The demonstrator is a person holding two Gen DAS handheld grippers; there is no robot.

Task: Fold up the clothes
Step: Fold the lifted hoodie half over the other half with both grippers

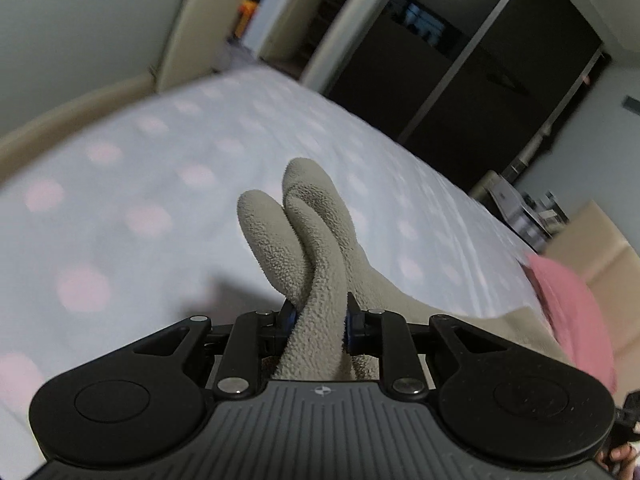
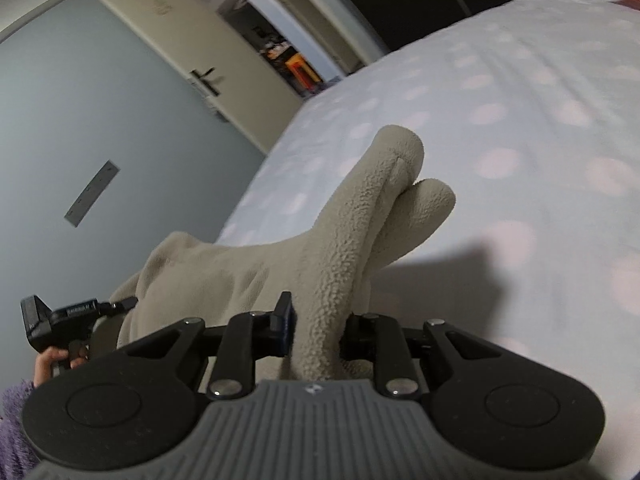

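A beige fleece garment (image 1: 304, 240) is held up over a bed with a pale blue sheet with pink dots (image 1: 160, 168). My left gripper (image 1: 320, 320) is shut on a bunched fold of the fleece, which sticks out past the fingers. My right gripper (image 2: 316, 324) is shut on another bunched fold of the same fleece garment (image 2: 360, 220), which stretches away to the left toward the left gripper (image 2: 60, 320) seen there. The fingertips are hidden by the cloth.
A pink garment (image 1: 568, 304) lies at the right edge of the bed. Dark wardrobe doors (image 1: 460, 80) stand beyond the bed. A cream door (image 2: 208, 52) and a blue-grey wall (image 2: 80, 120) are behind. A cardboard box (image 1: 592, 248) sits to the right.
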